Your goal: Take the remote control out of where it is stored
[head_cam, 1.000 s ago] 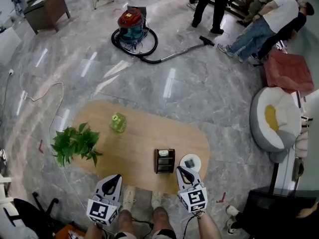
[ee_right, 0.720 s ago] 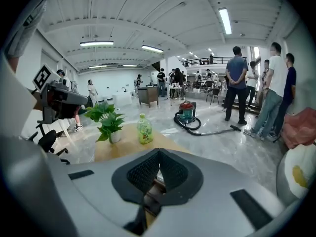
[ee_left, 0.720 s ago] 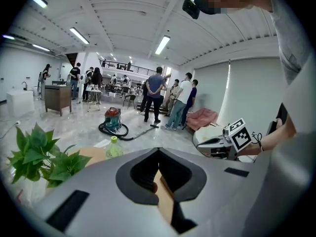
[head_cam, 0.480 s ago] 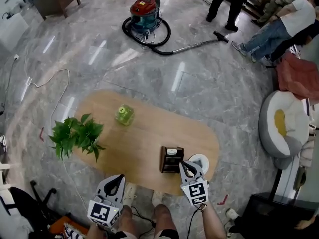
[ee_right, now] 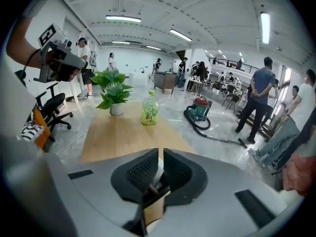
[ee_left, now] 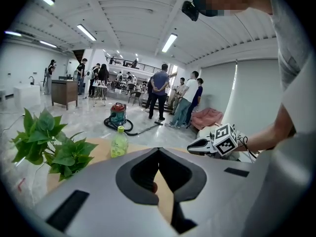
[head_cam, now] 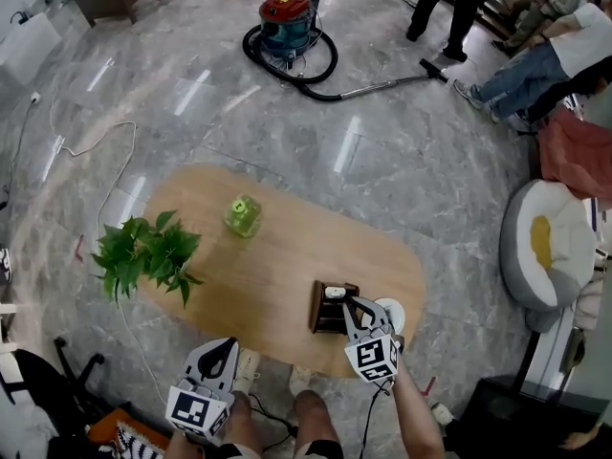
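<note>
A dark brown holder (head_cam: 328, 312) stands near the front right edge of the oval wooden table (head_cam: 258, 266). The light top of the remote control (head_cam: 334, 293) pokes out of it. My right gripper (head_cam: 352, 305) hovers at the holder's right side with its tips just over it, jaws shut and nothing between them. In the right gripper view the holder (ee_right: 154, 197) shows dark just below the right gripper (ee_right: 161, 153). My left gripper (head_cam: 226, 345) hangs off the table's front edge above the person's legs, shut and holding nothing; in the left gripper view its tips (ee_left: 158, 151) meet.
A potted plant (head_cam: 143, 256) stands at the table's left end and a green bottle (head_cam: 243, 215) mid-table. A white disc (head_cam: 391, 313) lies right of the holder. A vacuum cleaner (head_cam: 290, 15) and its hose sit on the marble floor beyond, with people at the far right.
My right gripper has moved forward over the table edge to the holder's side. The left gripper has stayed by the person's legs. The head view has shifted.
</note>
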Action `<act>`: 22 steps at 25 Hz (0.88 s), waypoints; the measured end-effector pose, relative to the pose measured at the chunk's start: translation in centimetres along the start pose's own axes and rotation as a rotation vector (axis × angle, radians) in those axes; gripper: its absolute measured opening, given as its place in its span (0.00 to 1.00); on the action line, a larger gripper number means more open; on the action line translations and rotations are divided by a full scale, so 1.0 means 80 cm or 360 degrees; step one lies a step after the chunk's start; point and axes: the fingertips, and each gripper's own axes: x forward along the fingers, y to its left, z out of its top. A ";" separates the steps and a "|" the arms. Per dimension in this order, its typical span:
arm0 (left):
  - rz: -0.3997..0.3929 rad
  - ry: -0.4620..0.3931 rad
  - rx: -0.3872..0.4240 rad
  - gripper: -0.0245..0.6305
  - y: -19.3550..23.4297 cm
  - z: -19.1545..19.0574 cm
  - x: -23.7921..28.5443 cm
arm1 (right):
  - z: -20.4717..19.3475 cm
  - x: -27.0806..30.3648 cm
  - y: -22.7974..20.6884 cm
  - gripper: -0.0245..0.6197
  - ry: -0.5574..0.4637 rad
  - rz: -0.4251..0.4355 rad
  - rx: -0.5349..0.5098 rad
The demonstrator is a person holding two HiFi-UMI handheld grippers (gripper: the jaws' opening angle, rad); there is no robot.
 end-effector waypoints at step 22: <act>0.0112 0.0016 -0.0071 0.05 0.024 -0.019 -0.001 | -0.051 0.073 0.013 0.31 0.0243 0.0271 -0.0179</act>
